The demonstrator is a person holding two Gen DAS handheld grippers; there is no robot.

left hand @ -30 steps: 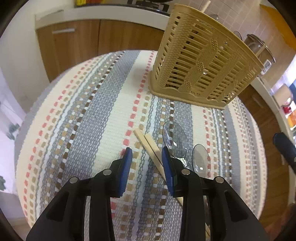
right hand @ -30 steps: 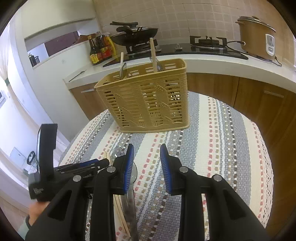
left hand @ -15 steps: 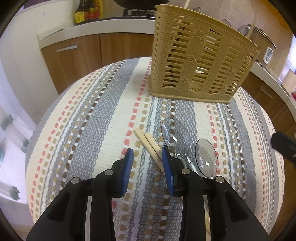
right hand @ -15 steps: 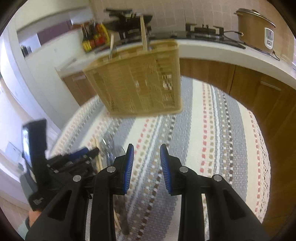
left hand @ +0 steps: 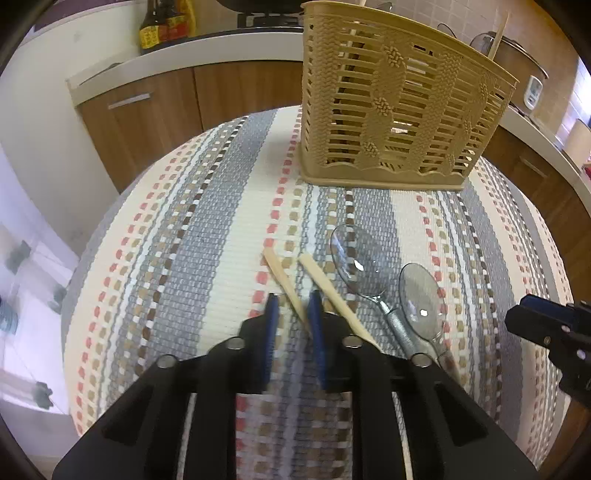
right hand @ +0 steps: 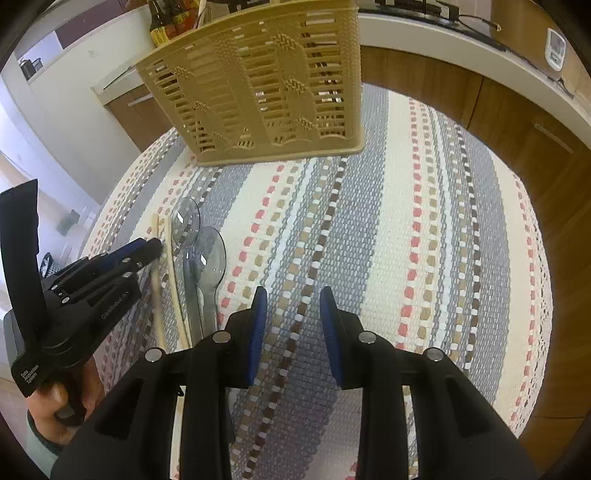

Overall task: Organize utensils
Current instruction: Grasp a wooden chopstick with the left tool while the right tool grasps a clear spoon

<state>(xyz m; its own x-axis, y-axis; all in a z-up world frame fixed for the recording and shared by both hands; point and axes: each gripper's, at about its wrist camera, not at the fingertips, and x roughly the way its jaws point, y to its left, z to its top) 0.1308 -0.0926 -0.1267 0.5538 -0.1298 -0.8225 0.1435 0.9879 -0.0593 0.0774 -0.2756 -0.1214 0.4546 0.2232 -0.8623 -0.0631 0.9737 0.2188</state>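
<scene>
Our left gripper [left hand: 291, 317] straddles one chopstick [left hand: 284, 282], jaws narrowed but not visibly clamped. Our right gripper [right hand: 291, 314] hangs spread above the striped cloth [right hand: 406, 221].

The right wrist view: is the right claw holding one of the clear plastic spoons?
No, the right claw is open and empty above the striped woven tablecloth, and both clear plastic spoons lie there.

Sauce bottles [right hand: 168, 18], rice cooker [right hand: 532, 29]
</scene>
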